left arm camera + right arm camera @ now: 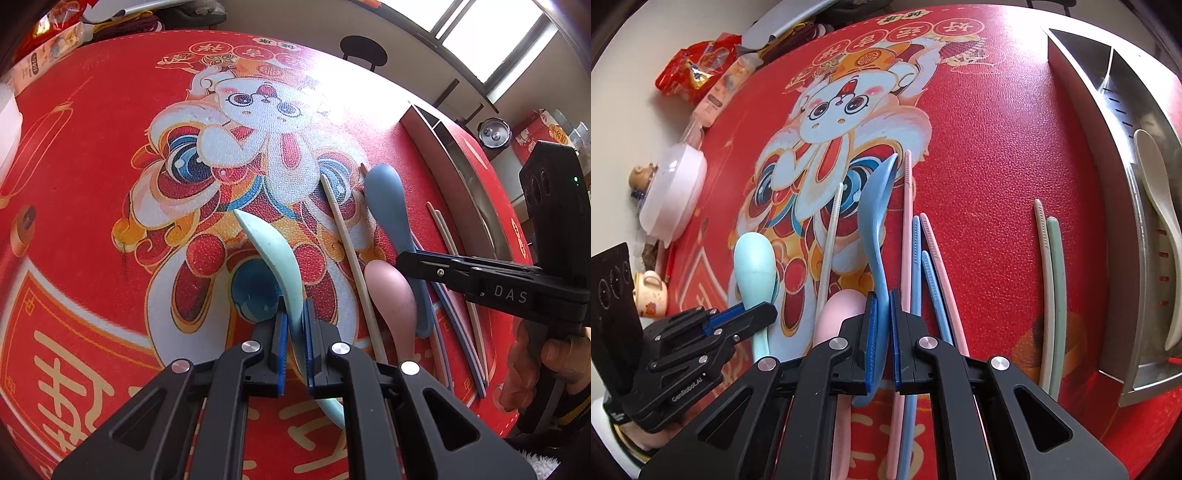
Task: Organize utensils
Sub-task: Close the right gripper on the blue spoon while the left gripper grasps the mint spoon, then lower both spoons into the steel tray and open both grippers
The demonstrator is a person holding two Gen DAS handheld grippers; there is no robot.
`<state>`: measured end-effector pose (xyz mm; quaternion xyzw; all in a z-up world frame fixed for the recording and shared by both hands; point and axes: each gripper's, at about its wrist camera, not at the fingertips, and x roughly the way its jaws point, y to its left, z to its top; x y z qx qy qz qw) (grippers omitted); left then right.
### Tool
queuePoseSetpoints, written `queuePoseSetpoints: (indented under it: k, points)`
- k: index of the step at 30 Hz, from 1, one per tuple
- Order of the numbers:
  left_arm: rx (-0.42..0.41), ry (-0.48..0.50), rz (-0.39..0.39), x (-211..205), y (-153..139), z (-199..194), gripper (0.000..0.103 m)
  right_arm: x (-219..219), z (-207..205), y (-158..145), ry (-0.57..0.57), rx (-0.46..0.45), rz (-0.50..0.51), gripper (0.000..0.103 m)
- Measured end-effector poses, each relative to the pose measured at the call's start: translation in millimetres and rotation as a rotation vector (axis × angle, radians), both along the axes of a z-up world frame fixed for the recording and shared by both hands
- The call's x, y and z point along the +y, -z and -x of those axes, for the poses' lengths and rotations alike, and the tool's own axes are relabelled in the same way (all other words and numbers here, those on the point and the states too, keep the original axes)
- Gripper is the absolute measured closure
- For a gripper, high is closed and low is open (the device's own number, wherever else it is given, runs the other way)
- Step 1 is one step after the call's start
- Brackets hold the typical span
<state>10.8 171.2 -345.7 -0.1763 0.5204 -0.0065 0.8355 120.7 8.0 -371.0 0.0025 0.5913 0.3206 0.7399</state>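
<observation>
My left gripper (pixel 294 325) is shut on a mint-green spoon (pixel 273 254) and holds it tilted above the red mat; it also shows in the right wrist view (pixel 753 266). My right gripper (pixel 882 314) is shut on the handle of a blue spoon (pixel 877 221), which shows in the left wrist view (pixel 391 199). A pink spoon (pixel 393 295) lies on the mat between them. Pink and blue chopsticks (pixel 916 258) lie right of the blue spoon. A white chopstick (pixel 831 236) lies left of it. A beige and green chopstick pair (pixel 1052 280) lies near the steel holder (pixel 1123 155), which holds a beige spoon (pixel 1156 206).
The red printed mat (pixel 979 147) covers the table. A white lidded bowl (pixel 672 192), small figurines (pixel 650 288) and snack packets (pixel 698 70) stand along the left edge. The holder sits at the mat's right edge.
</observation>
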Motion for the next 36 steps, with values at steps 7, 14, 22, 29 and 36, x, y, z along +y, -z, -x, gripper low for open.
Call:
queuePoseSetpoints:
  k: [7, 14, 22, 29, 36]
  points:
    - [0.032, 0.0, 0.016, 4, -5, -6, 0.096, -2, 3, -12, -0.008, -0.023, -0.039, 0.096]
    - [-0.005, 0.01, 0.018, 3, -33, -18, 0.096, -16, 5, -23, 0.026, -0.02, -0.101, 0.096]
    - [-0.066, 0.12, 0.032, -33, -63, -47, 0.096, -58, -10, -53, 0.122, -0.086, -0.157, 0.096]
    - [-0.096, 0.221, 0.057, -77, -73, -79, 0.096, -113, -33, -69, 0.217, -0.168, -0.093, 0.096]
    - [-0.099, 0.274, 0.08, -109, -71, -106, 0.096, -149, -52, -69, 0.274, -0.192, -0.029, 0.096]
